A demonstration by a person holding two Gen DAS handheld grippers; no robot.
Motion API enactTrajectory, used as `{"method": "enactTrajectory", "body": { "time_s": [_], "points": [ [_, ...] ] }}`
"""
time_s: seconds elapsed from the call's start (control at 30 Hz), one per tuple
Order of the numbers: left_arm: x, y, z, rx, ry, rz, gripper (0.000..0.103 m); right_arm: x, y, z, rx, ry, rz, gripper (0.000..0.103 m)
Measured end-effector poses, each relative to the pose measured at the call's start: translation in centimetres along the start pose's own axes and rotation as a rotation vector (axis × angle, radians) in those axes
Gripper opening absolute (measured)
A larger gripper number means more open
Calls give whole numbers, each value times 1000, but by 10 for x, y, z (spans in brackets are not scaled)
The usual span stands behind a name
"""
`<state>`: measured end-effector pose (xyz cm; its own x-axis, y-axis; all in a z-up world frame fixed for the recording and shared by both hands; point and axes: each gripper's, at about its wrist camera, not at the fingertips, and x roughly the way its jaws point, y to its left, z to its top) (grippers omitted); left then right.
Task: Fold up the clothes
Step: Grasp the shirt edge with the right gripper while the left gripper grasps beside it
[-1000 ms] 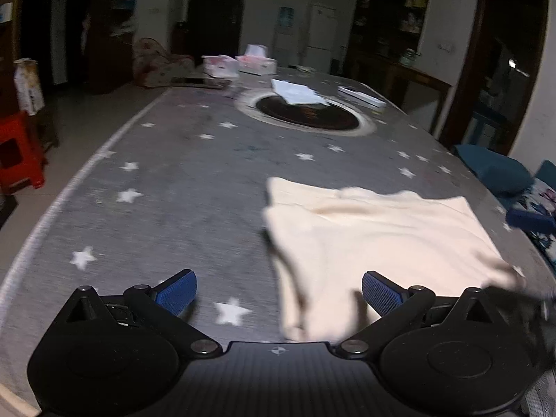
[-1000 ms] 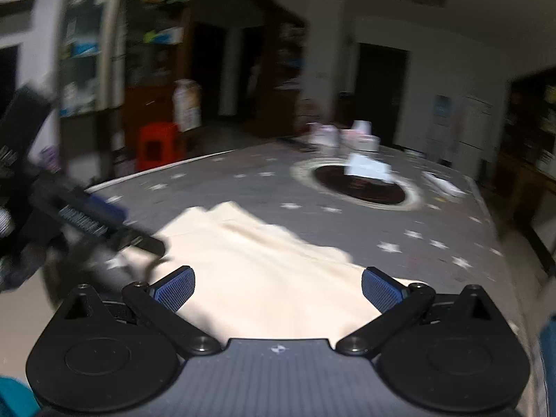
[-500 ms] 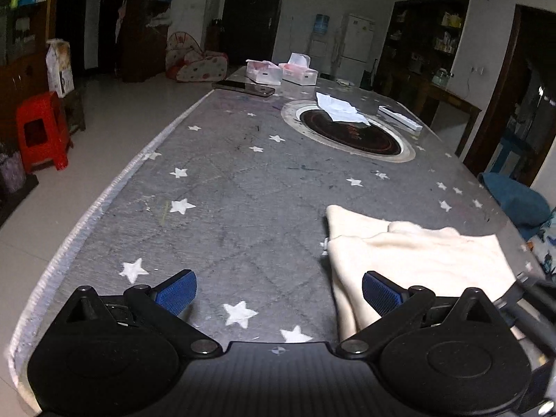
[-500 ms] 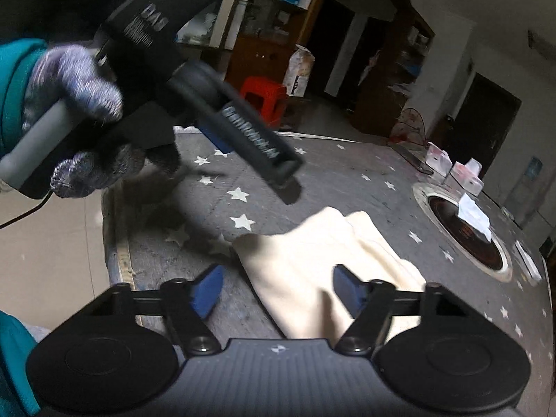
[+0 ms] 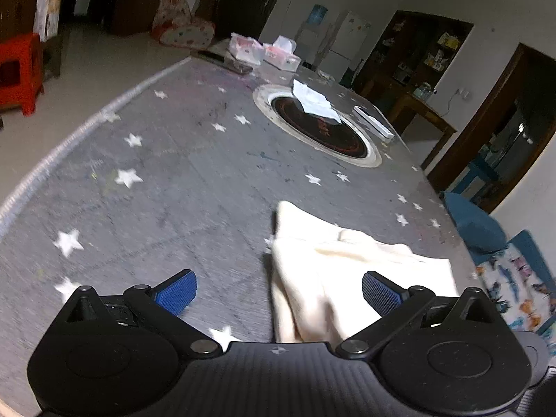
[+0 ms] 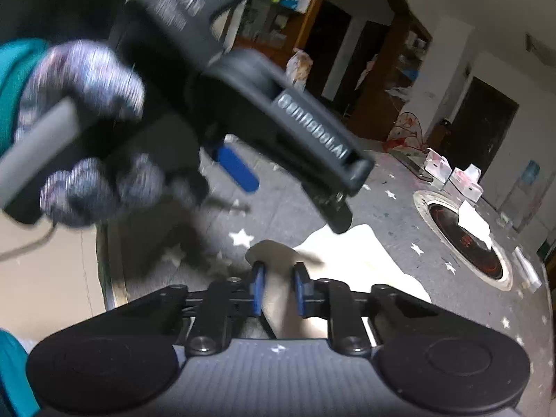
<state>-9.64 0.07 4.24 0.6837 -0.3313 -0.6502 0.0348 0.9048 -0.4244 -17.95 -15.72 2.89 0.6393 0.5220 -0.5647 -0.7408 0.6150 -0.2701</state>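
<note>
Cream garment lies near the desk front edge. Left gripper jaws apart above it; right gripper jaws clamped on its corner. Round burner inset well beyond.

Each hand-held gripper is matte black, with round-lobed housings, silver pivot screws and blue ribbed fingertip pads. Seen from the right wrist, the left hand wears a speckled grey knit glove under a teal sleeve.
</note>
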Motion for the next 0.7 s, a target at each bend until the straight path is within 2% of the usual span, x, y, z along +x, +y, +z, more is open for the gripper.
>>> {"method": "enactTrajectory", "body": {
  "time_s": [0.2, 0.43, 0.53, 0.6, 0.63, 0.7],
  "points": [
    [17, 3, 4, -107, 71, -81, 103, -16, -19, 3, 105, -35, 14, 12],
    [36, 8, 7, -208, 133, -177, 99, -28, -25, 5, 134, -62, 18, 12],
    [40, 9, 7, -224, 145, -198, 85, -31, -24, 4, 138, -69, 20, 12],
    [43, 10, 7, -235, 153, -212, 71, -32, -23, 3, 139, -72, 24, 12],
    [44, 11, 7, -240, 156, -218, 69, -32, -22, 2, 139, -73, 27, 12],
    [45, 14, 6, -258, 161, -220, 51, -33, -22, 1, 143, -77, 28, 12]
  ]
}}
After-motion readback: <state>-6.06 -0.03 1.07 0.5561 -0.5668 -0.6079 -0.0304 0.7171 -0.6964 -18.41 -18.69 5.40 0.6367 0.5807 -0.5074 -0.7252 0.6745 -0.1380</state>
